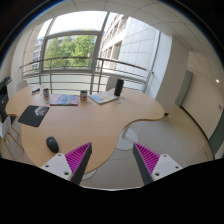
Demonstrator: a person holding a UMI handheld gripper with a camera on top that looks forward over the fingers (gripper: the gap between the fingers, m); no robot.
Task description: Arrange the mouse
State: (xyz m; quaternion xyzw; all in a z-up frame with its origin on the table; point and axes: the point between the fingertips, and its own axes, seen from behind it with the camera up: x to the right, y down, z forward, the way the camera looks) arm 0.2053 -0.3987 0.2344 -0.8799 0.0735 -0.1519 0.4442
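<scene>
- The hand-held gripper point(108, 160) is spread wide — nothing sits between its two fingers, only the desk edge and floor show in the gap.
- The mouse point(52, 144) lies on the desk point(95, 120), just ahead of and outboard of the left finger point(76, 160), close to the desk's near edge.
- The mouse's long axis appears to run roughly away from the hand-held gripper, tilted slightly; the exact heading is hard to confirm.
- The mouse pad point(33, 115) lies farther ahead on the left, well apart from the mouse.
- Judgement: the coming move turns on a shift to the left, since the mouse is off the gripper's centre line, not between the fingers.
- Hard to make out: items at the desk's far side — what looks like a book point(65, 100), a laptop point(103, 97), a dark upright object point(119, 87).
- Any mouse cable is not discernible.
</scene>
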